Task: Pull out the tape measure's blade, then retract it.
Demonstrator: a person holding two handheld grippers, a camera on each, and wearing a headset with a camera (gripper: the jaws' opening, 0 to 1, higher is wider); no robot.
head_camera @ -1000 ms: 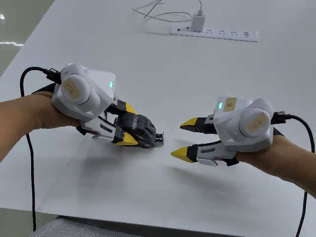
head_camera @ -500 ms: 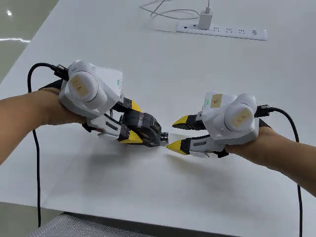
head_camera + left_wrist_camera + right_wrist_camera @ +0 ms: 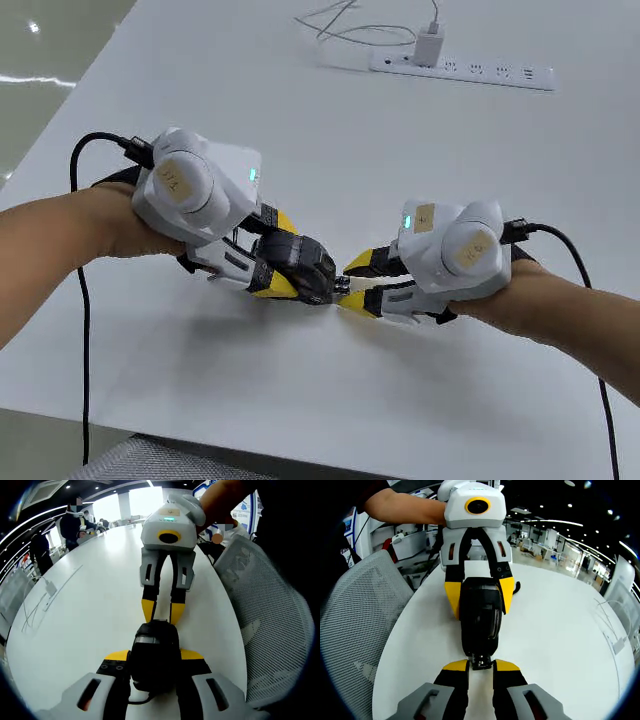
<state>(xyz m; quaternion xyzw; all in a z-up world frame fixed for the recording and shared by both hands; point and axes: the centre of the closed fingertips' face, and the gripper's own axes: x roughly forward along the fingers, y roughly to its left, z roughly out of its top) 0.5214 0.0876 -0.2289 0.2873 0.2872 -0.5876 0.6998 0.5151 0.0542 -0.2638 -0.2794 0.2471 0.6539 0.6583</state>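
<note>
Approach to the hook. Within the last second the right gripper [image 3: 352, 284] closes in from well apart, and its jaws, wide before, now narrow about the end hook [image 3: 480, 661] of the tape measure [image 3: 305, 265]; whether they pinch it cannot be told. The left gripper [image 3: 285, 255] clamps the case, low over the table [image 3: 300, 130]. The blade is not yet drawn (the pull appears imminent). Count: one tape measure, two grippers, one power strip [image 3: 465, 70].
</note>
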